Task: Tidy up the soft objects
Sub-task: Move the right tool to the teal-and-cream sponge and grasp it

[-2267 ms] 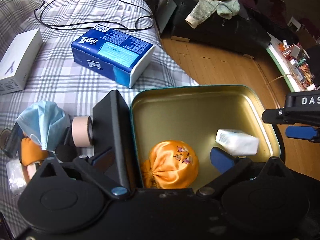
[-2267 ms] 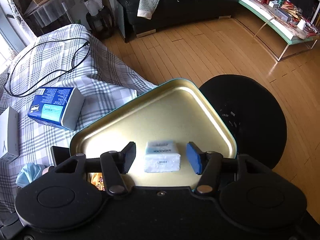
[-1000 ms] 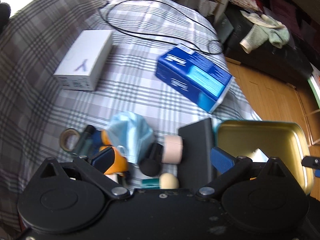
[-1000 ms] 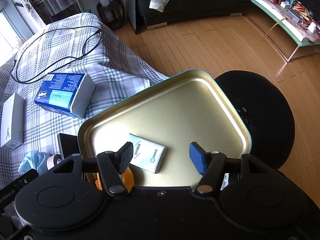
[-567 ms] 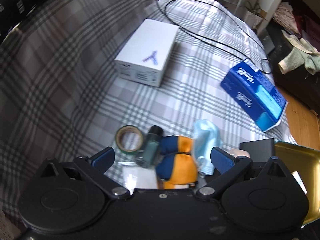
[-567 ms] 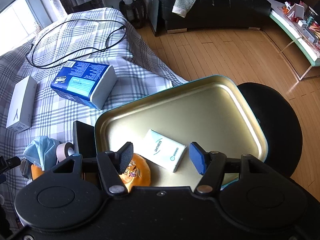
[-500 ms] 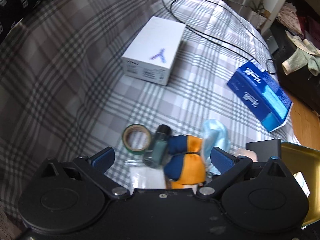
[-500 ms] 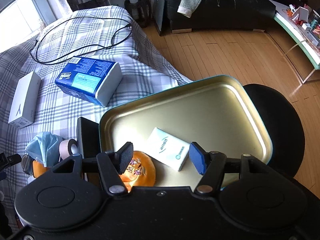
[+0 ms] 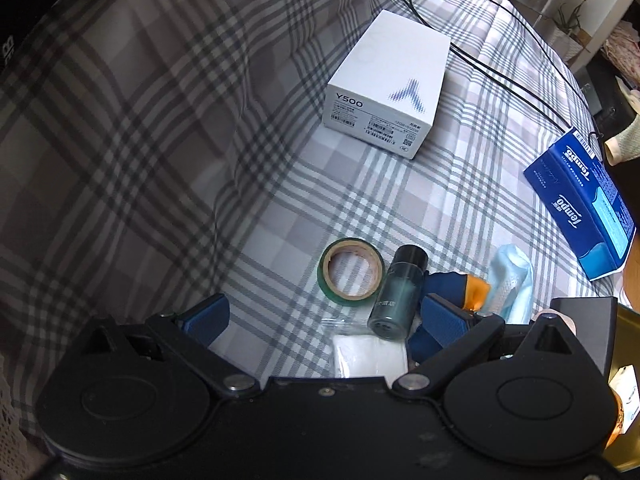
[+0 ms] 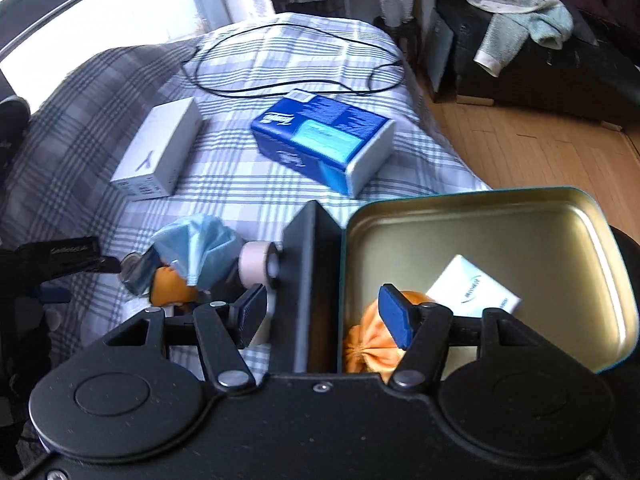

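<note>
Left gripper (image 9: 322,320): fingers spread wide, holding nothing, low over the plaid bed (image 9: 160,160). Between the fingers: green tape roll (image 9: 351,271), dark bottle (image 9: 398,294) lying on its side, white pack (image 9: 370,356) under the bottle's base. Right finger pad overlaps a blue-orange soft toy (image 9: 460,284); blue mask (image 9: 510,280) just right of it. Further out: white box (image 9: 386,82), Tempo tissue pack (image 9: 582,204), black cable (image 9: 480,36).

Right gripper (image 10: 322,314): fingers spread, empty, straddling the upright black slab (image 10: 316,280) at the tin's left wall. Tin (image 10: 500,208) holds an orange pouch (image 10: 372,340), partly behind the right finger, and a white tissue packet (image 10: 474,286) beside it. Left of the slab: beige tape roll (image 10: 256,266), mask, toy clustered on the bed, all outside the tin. Right view is motion-blurred.
</note>
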Demonstrator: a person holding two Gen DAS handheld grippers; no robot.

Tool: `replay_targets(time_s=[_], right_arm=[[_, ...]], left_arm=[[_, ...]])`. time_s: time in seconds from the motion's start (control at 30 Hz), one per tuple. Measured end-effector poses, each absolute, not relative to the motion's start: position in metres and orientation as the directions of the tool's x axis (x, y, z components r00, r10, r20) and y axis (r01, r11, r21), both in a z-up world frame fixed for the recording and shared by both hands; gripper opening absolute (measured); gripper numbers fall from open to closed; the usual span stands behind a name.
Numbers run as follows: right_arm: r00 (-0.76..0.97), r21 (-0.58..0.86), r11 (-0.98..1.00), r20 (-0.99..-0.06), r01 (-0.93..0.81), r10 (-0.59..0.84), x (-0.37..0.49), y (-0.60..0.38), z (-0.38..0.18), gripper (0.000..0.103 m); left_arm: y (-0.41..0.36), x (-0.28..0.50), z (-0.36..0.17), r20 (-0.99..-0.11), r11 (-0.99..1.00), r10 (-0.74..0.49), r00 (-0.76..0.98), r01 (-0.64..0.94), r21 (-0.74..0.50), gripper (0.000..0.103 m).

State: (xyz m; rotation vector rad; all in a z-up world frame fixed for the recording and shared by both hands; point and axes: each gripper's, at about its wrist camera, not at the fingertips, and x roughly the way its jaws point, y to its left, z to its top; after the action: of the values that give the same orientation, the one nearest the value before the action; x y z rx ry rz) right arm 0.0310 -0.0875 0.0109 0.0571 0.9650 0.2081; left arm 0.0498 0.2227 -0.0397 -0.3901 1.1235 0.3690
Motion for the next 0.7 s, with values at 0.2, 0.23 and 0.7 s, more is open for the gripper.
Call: replay_targets(time_s=[0.2, 0.23, 0.7], right_arm=[[0.521, 0.119, 0.935, -0.803, -0.335, 0.289, 0.015, -0.03, -0.008, 0.06], [0.513, 0.114, 0.928, -0.806, -0.355, 0.296, 0.015, -0.023, -0.012, 0.06], [0.505, 0.005, 0.937, -0.841, -0.35, 0.194, 0.025, 0.009, -0.066, 0.06]], left_arm=[[0.221, 0.046, -0.039, -0.918, 0.878, 0.112, 0.38, -0.471, -0.087, 0.102], [0.222, 0.045, -0.04, -0.919, 0.876, 0.111, 0.379, -0.474, -0.09, 0.102], [0.232, 0.046, -0.052, -0.929, 0.859, 0.057, 0.366, -0.492, -0.141, 0.102]])
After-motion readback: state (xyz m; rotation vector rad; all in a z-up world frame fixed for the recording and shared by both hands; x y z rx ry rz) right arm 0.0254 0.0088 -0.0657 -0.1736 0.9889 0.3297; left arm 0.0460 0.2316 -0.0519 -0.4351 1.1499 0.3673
